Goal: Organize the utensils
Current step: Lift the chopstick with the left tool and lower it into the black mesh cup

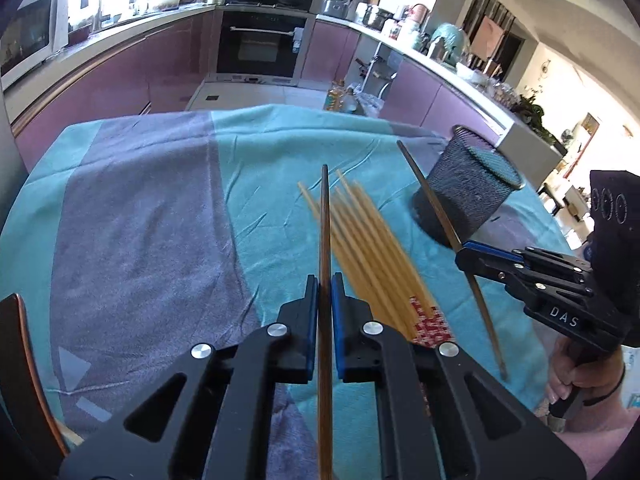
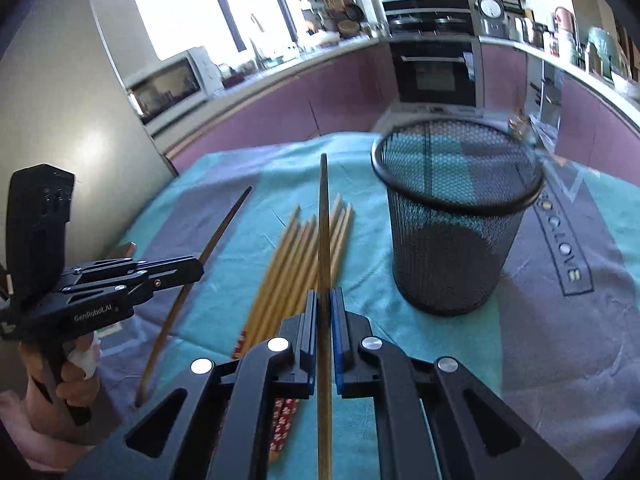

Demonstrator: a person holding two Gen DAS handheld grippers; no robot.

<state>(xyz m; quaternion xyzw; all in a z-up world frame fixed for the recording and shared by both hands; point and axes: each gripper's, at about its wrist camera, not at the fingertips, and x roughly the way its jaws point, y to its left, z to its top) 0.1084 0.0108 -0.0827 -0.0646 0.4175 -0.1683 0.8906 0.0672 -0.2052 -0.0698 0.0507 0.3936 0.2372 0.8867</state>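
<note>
- A dark brown chopstick [image 1: 325,240] is pinched between the blue pads of the left gripper [image 1: 325,292]; it is held near its middle, with the tip pointing forward over the table and the thick end running back under the camera.
- A second dark chopstick [image 2: 325,240] is pinched in the same manner by the right gripper [image 2: 325,304], so one stick is carried in each claw (probably they are a matching pair).
- In the left wrist view the right gripper [image 1: 466,252] is seen from the side, with its stick slanted in front of the mesh holder [image 1: 468,196]; the stick is lifted and does not lie on the cloth.
- The black mesh holder [image 2: 456,216] stands upright on the teal and grey tablecloth [image 2: 440,340], to the right of the remaining sticks. No utensil can be seen inside it.
- A bundle of light bamboo chopsticks [image 2: 304,264], with red patterned ends toward the person, is left lying on the cloth between the two grippers and below them.
- It is judged that the dark sticks are to be placed in the holder next. The tips should be turned downward above the rim, because a stick held nearly flat would hit the mesh wall.
</note>
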